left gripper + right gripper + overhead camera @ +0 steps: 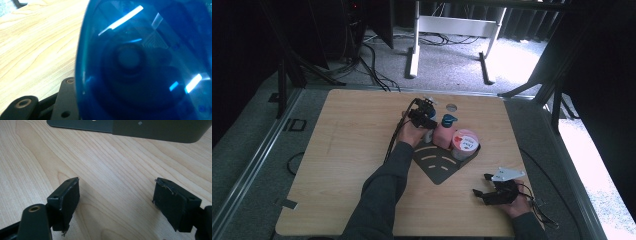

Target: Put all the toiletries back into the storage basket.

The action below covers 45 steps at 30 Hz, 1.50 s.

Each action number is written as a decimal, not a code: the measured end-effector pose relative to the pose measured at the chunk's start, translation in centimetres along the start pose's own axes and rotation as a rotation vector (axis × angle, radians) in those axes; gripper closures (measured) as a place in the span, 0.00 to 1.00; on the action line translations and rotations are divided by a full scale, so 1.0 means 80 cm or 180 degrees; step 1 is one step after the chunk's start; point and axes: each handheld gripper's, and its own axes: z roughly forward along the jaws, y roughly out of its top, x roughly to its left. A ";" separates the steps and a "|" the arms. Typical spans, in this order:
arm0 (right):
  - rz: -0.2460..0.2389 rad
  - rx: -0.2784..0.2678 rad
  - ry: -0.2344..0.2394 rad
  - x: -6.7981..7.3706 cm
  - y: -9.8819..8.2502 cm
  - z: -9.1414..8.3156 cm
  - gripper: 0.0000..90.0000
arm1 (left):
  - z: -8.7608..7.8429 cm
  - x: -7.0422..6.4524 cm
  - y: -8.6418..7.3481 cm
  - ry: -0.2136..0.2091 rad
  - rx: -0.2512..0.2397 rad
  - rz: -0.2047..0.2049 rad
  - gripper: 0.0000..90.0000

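L gripper [426, 114] jaws clamped on translucent blue plastic bottle [147, 62] at far edge of dark fan-shaped tray [439, 165], beside pink bottle [444, 134], R gripper [116, 202] jaws open, empty, low over light wood counter [347, 135].

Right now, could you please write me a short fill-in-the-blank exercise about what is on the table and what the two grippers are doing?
1. The left gripper is at a bottle whose colour is ____.
2. The right gripper rests over bare wood with its jaws ____.
3. The pink bottle and the tub stand on a dark ____.
4. The table top is made of ____.

Missing words: blue; open; tray; wood
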 end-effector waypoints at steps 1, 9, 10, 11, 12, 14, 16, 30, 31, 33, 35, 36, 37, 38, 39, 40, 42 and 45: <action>0.0001 0.0000 0.0000 0.000 0.000 0.000 0.23 | 0.000 0.000 0.000 -0.0011 -0.0007 -0.0006 0.61; -0.0001 0.0000 0.0001 0.000 0.000 0.000 0.23 | 0.002 0.002 0.001 -0.0048 -0.0020 -0.0009 0.61; 0.0000 0.0001 0.0001 0.000 0.000 0.000 0.23 | 0.002 0.001 0.001 -0.0054 -0.0027 -0.0006 0.61; -0.0002 0.0000 0.0001 0.000 0.000 0.000 0.23 | 0.002 0.001 0.001 -0.0054 -0.0031 -0.0009 0.61; 0.0000 -0.0002 0.0003 0.000 0.000 0.000 0.23 | 0.003 0.001 0.002 -0.0055 -0.0027 -0.0006 0.61; 0.0001 -0.0001 0.0003 0.000 0.000 0.000 0.23 | 0.003 0.001 0.002 -0.0054 -0.0024 0.0004 0.61; 0.0000 -0.0001 0.0003 0.000 0.000 0.000 0.23 | 0.004 0.000 0.003 -0.0056 -0.0032 -0.0002 0.61; 0.0000 -0.0001 0.0002 0.000 0.000 0.000 0.23 | 0.004 0.000 0.003 -0.0074 -0.0017 -0.0015 0.60; 0.0000 -0.0001 0.0001 0.000 0.000 0.000 0.23 | 0.004 0.000 0.003 -0.0080 -0.0015 -0.0019 0.60; 0.0000 -0.0001 0.0002 0.000 0.000 0.000 0.23 | 0.004 0.001 0.003 -0.0118 -0.0021 -0.0057 0.59; 0.0001 0.0000 0.0003 0.000 0.000 0.000 0.23 | 0.004 0.001 0.003 -0.0126 -0.0019 -0.0066 0.59; 0.0000 -0.0001 0.0003 0.000 0.000 0.000 0.23 | 0.003 0.001 0.003 -0.0131 -0.0019 -0.0069 0.58; 0.0003 0.0002 0.0001 0.000 0.000 0.000 0.23 | 0.003 0.001 0.003 -0.0135 -0.0018 -0.0074 0.58; -0.0001 0.0000 0.0001 0.000 0.000 0.000 0.23 | 0.003 0.002 0.003 -0.0152 -0.0014 -0.0088 0.58; -0.0002 0.0000 0.0001 0.000 0.000 0.000 0.23 | 0.002 0.002 0.003 -0.0155 -0.0013 -0.0093 0.57; -0.0002 0.0000 0.0001 0.000 0.000 0.000 0.23 | 0.002 0.002 0.003 -0.0160 -0.0015 -0.0099 0.57; -0.0001 0.0000 0.0000 0.000 0.000 0.000 0.23 | 0.001 0.002 0.003 -0.0173 -0.0026 -0.0115 0.56; -0.0002 0.0001 0.0000 0.000 0.000 0.000 0.23 | -0.002 0.002 0.004 -0.0169 -0.0049 -0.0139 0.53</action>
